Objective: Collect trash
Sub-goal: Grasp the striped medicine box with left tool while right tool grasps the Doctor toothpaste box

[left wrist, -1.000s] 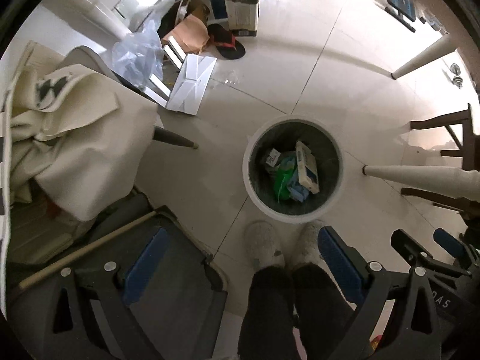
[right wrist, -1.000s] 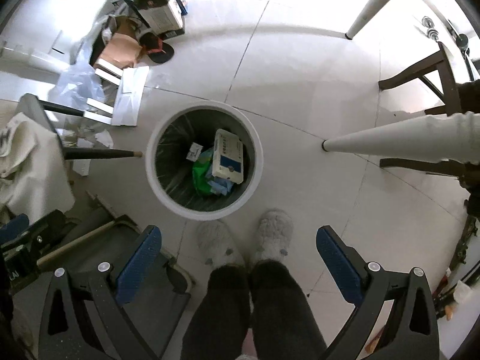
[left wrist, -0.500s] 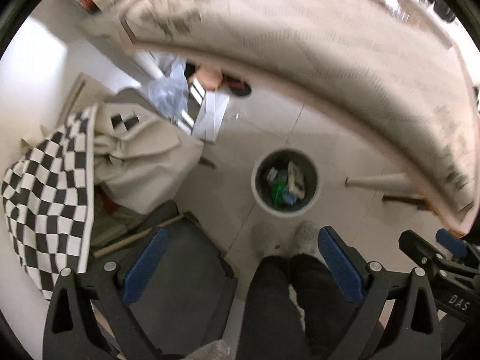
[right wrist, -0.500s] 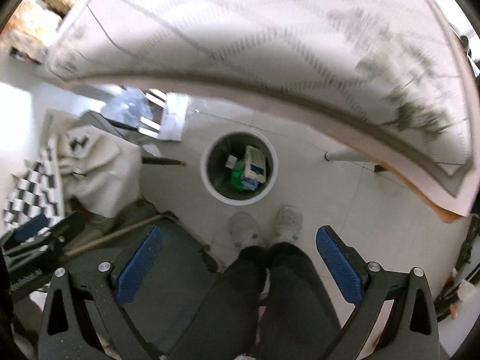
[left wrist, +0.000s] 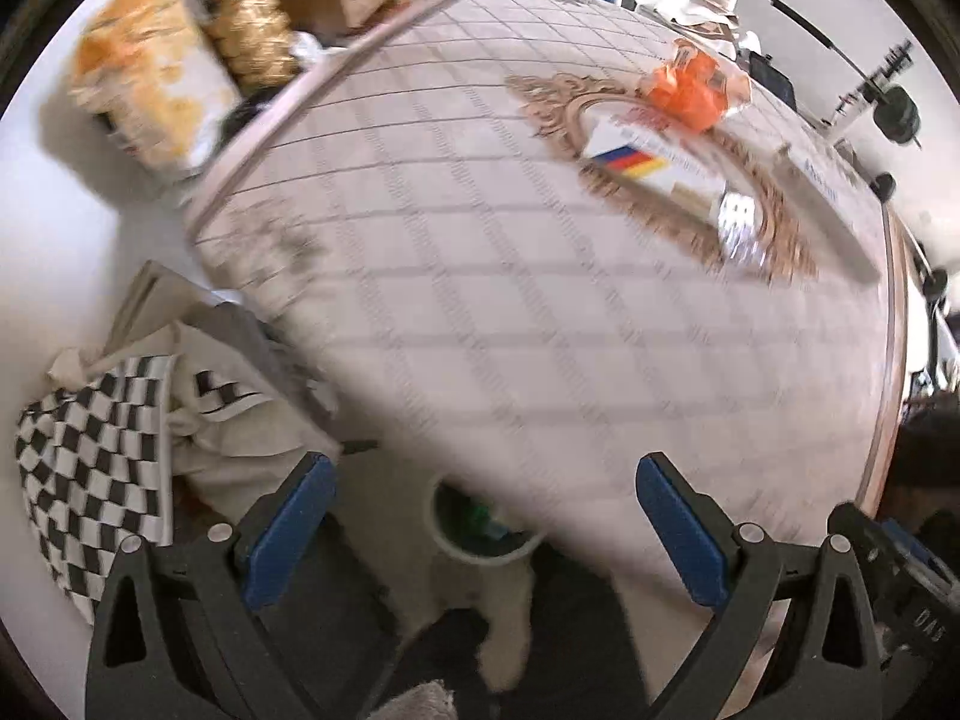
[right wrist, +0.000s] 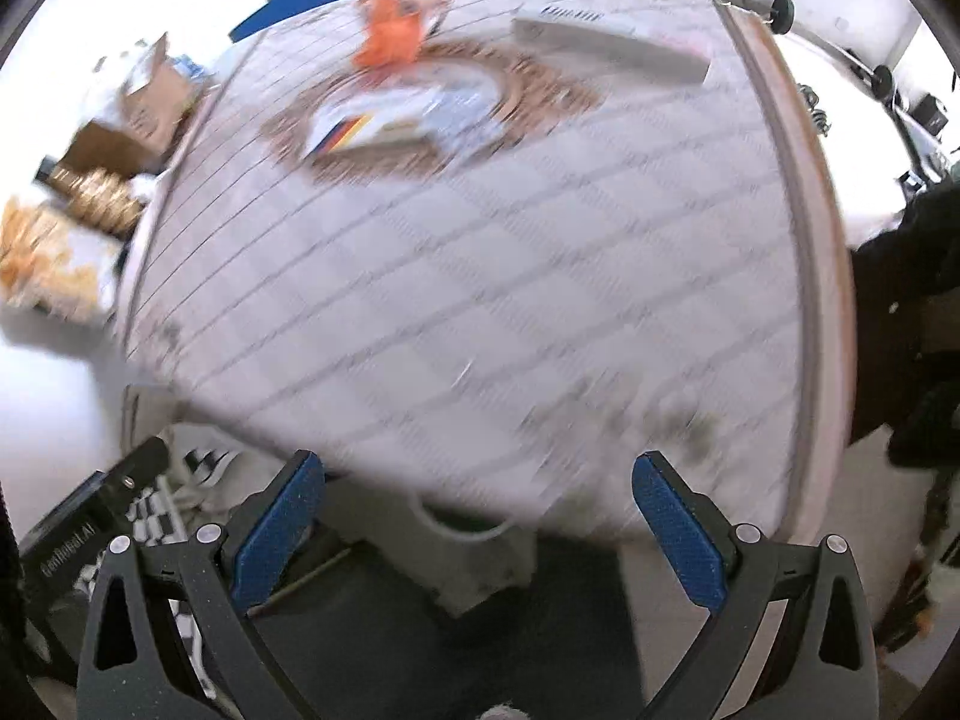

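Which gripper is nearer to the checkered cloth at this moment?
Left. The left gripper hangs just right of the checkered cloth. The right gripper is farther right, with the left gripper between it and the cloth.

You face a round table [left wrist: 540,312] with a grid-patterned cloth and wooden rim, blurred. A checkered cloth [left wrist: 90,468] is heaped to its left; bright white floor [right wrist: 54,372] surrounds it.

Blurred table [right wrist: 480,276]; orange wrapper [right wrist: 390,36], flat box [right wrist: 372,129]; fingers [right wrist: 276,531] apart, empty
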Demonstrator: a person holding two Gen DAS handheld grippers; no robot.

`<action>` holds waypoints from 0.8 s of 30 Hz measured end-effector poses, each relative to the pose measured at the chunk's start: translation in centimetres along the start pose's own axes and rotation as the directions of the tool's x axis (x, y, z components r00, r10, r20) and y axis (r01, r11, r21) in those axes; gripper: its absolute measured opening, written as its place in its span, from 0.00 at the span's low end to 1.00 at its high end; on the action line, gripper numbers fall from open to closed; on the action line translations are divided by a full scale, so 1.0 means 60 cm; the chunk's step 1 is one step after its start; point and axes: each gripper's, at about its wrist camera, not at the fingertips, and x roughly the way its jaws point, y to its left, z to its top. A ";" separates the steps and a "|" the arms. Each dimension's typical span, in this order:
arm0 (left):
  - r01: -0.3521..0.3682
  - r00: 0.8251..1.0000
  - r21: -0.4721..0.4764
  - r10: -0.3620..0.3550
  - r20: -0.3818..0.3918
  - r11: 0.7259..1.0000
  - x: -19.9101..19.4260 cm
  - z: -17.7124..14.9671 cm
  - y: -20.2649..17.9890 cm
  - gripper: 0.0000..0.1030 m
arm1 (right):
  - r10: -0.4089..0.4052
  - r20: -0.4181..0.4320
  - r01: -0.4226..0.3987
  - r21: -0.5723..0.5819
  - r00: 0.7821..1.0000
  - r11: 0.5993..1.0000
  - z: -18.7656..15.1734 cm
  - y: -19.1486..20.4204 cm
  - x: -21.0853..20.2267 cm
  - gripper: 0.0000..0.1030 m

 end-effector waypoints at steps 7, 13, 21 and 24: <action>-0.024 0.995 -0.106 0.012 -0.104 0.994 0.102 0.187 -0.165 1.00 | -0.175 -0.045 0.168 -0.127 0.983 0.978 0.307 -0.102 0.083 1.00; -0.067 0.975 -0.220 0.017 -0.221 0.973 0.210 0.311 -0.229 1.00 | -0.324 -0.078 0.291 -0.280 0.943 0.915 0.504 -0.112 0.188 1.00; -0.062 0.943 -0.506 -0.117 -0.313 0.860 0.306 0.382 -0.193 0.99 | -0.273 -0.119 0.217 -0.350 0.955 0.911 0.615 -0.090 0.288 1.00; -0.060 0.924 -0.587 -0.178 -0.339 0.807 0.334 0.383 -0.168 0.99 | -0.233 -0.110 0.186 -0.327 0.966 0.927 0.622 -0.083 0.296 0.85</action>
